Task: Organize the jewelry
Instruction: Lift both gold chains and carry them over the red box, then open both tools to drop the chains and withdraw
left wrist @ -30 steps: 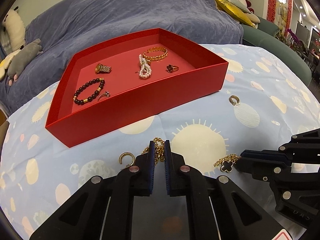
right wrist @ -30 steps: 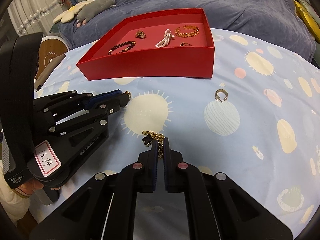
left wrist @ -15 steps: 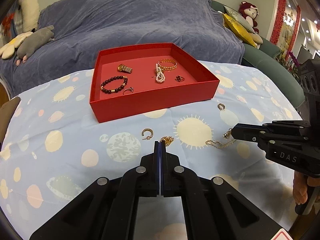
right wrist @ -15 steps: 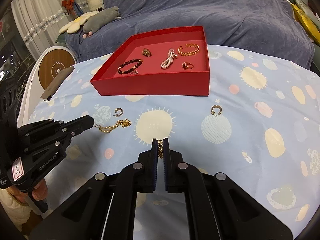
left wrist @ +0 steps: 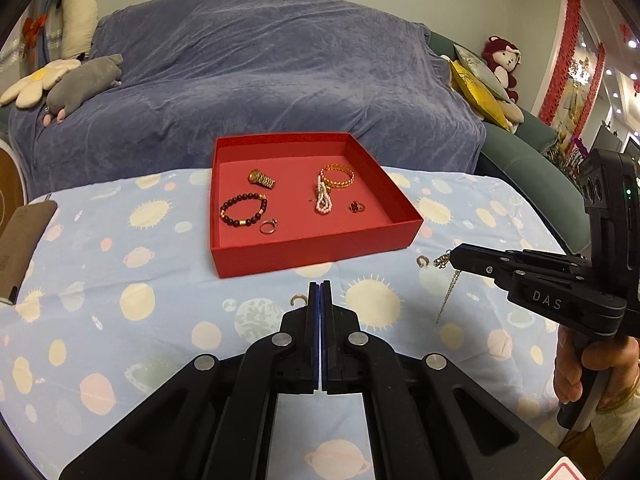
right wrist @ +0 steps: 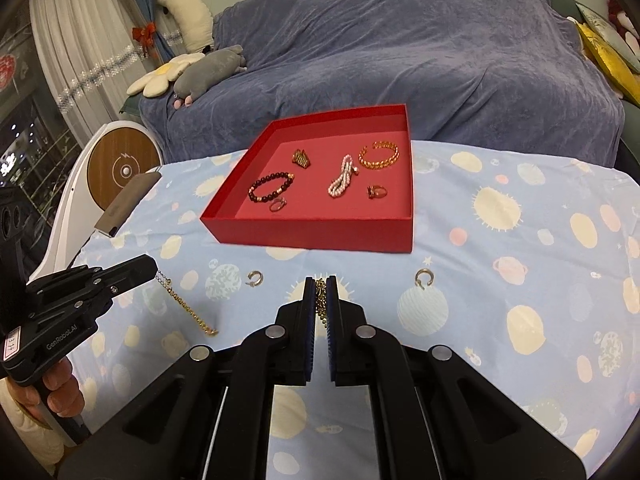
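Observation:
A red tray [left wrist: 316, 250] [right wrist: 308, 234] holds a dark bead bracelet [left wrist: 241, 210], a gold watch [left wrist: 262, 178], a pearl strand [left wrist: 323, 200], a gold bangle [left wrist: 337, 176] and two rings. My left gripper [left wrist: 319, 286] is shut on a gold chain [right wrist: 186, 306] that dangles from it above the cloth; the gripper shows at the left of the right wrist view [right wrist: 150, 270]. My right gripper [right wrist: 320, 284] is shut on another gold chain [left wrist: 447, 294] that hangs from its tip [left wrist: 456, 254]. Two gold hoop earrings [right wrist: 255, 279] [right wrist: 424, 279] lie on the cloth in front of the tray.
The table wears a light blue cloth with suns and planets [left wrist: 140, 304]. A blue-covered sofa [left wrist: 260, 80] with plush toys stands behind it. A brown flat object [left wrist: 16, 236] lies at the table's left edge.
Both grippers have risen and pulled back from the table, each lifting its gold chain off the cloth. The tray looks farther away.

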Available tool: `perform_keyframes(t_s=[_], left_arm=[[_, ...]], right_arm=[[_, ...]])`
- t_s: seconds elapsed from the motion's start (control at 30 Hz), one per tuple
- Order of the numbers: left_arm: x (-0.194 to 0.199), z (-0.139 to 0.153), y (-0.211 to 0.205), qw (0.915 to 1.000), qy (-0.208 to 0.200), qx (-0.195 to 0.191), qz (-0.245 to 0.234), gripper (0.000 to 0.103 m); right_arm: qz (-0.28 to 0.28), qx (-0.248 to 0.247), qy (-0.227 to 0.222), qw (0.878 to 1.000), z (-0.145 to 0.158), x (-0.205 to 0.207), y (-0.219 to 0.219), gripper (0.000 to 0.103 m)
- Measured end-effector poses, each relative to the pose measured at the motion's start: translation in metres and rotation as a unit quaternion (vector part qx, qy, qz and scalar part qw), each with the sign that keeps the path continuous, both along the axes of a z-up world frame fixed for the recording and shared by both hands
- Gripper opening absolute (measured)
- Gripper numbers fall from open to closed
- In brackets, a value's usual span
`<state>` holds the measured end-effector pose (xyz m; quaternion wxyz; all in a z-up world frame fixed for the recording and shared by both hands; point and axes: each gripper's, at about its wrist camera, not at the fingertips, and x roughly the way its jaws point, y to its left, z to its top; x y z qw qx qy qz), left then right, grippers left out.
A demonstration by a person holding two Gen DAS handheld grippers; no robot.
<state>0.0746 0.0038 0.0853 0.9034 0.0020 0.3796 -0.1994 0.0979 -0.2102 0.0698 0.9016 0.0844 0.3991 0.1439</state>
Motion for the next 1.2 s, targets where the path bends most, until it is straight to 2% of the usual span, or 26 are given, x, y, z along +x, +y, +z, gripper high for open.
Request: perform_keyframes(t_s=[0.3,0.47,0.67,0.93,1.1,1.17,1.2], left_arm=[[0.055,0.065,-0.014,0.9981,-0.061,0.01,-0.007,0.0],[0.099,0.079,-0.025,0.9969,-0.077,0.01,0.003,0.0],[0.15,0.062,-0.036,0.9972,-0.07,0.018,0.02,0.0],[0.194,0.021,-0.047,0.998,-0.042,0.035,0.032,0.0],[0.202,0.006,-0.043,0.9979,-0.019,0.033,0.053,0.01],[0.196,0.006,-0.037,0.9975,-0.023,0.027,0.06,0.023],[0.191,0.006,-0.035,0.9972,-0.026,0.028,0.065,0.026]], right_arm=[[-0.004,0.011,-0.037,0.999,0.059,0.067,0.003,0.004],[-0.011,0.008,-0.043,0.999,0.072,0.11,0.01,0.004],[-0.022,0.01,-0.022,0.999,0.048,0.15,0.009,0.004],[-0.032,-0.006,0.003,0.999,0.009,0.181,0.009,0.006],[-0.042,-0.009,0.0,0.999,0.003,0.18,0.004,0.012],[-0.042,-0.011,-0.01,0.999,0.007,0.171,0.002,0.02],[-0.041,-0.011,-0.014,0.999,0.009,0.167,0.001,0.022]])
